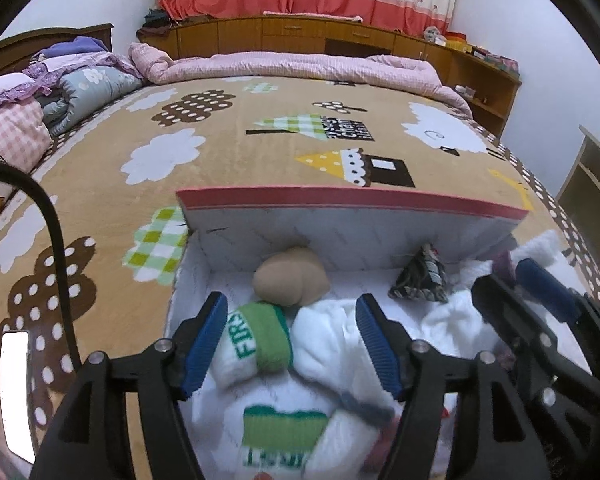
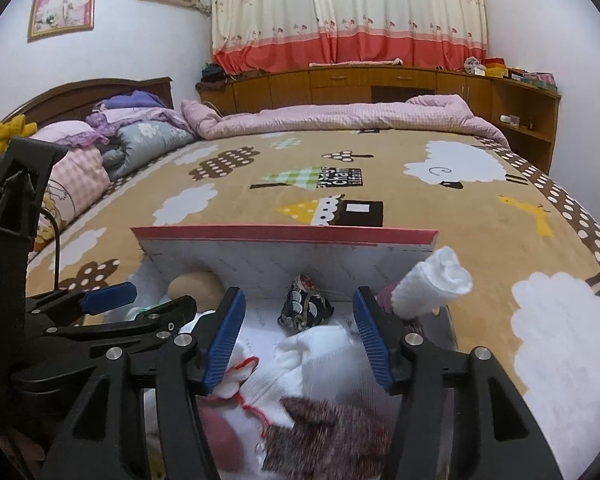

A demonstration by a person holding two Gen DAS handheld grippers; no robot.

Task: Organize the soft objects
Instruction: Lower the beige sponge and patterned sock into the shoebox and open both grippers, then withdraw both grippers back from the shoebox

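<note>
Tan patterned blanket [image 2: 440,216] on bed, pink-striped curtain [image 2: 348,16], wooden cabinets [image 2: 380,84]

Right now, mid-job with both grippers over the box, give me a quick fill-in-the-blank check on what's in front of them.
1. The rolled sock between the left gripper's pads has a ____ band.
2. The beige bundle lies against the box's ____ wall.
3. The box's rim is coloured ____.
4. The right gripper has its jaws ____.

Missing words: green; far; red; open
</note>
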